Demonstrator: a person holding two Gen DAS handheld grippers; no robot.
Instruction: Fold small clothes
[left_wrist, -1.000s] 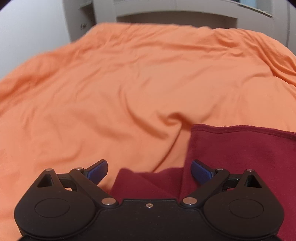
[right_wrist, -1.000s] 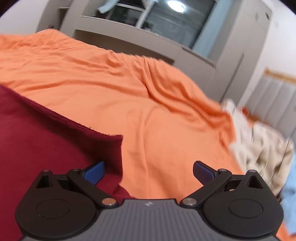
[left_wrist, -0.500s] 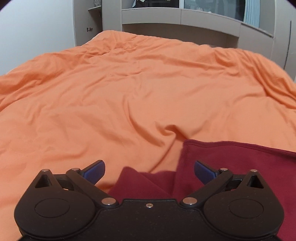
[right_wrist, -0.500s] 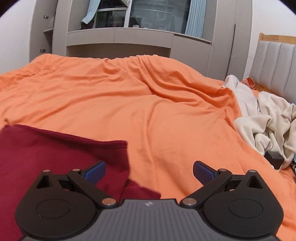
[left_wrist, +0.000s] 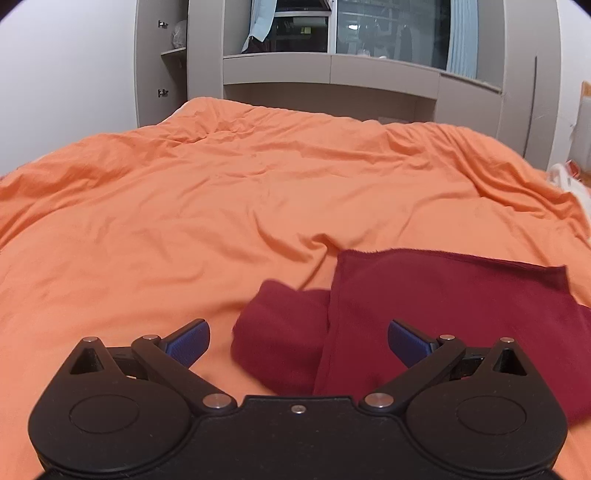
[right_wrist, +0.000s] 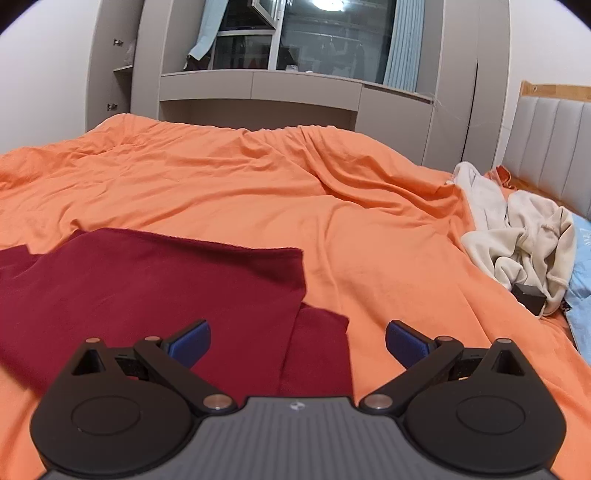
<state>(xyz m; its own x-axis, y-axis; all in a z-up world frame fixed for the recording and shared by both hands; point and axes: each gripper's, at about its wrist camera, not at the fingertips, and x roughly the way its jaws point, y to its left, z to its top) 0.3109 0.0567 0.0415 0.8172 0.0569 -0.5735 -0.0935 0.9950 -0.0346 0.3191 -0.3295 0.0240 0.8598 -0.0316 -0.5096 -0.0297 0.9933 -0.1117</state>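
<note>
A dark red garment lies folded on the orange bedspread, with a sleeve-like part sticking out at its left. My left gripper is open and empty, hovering above the garment's left edge. In the right wrist view the same red garment lies at the lower left, a smaller flap showing at its right edge. My right gripper is open and empty above that right edge.
A heap of cream clothes with a small black object lies at the right of the bed, beside a light blue cloth. A grey padded headboard stands at the right. Grey cabinets stand beyond the bed.
Both grippers have lifted and pulled back from the red garment, so more of the bed and room shows. The garment lies still. Both stay open.
</note>
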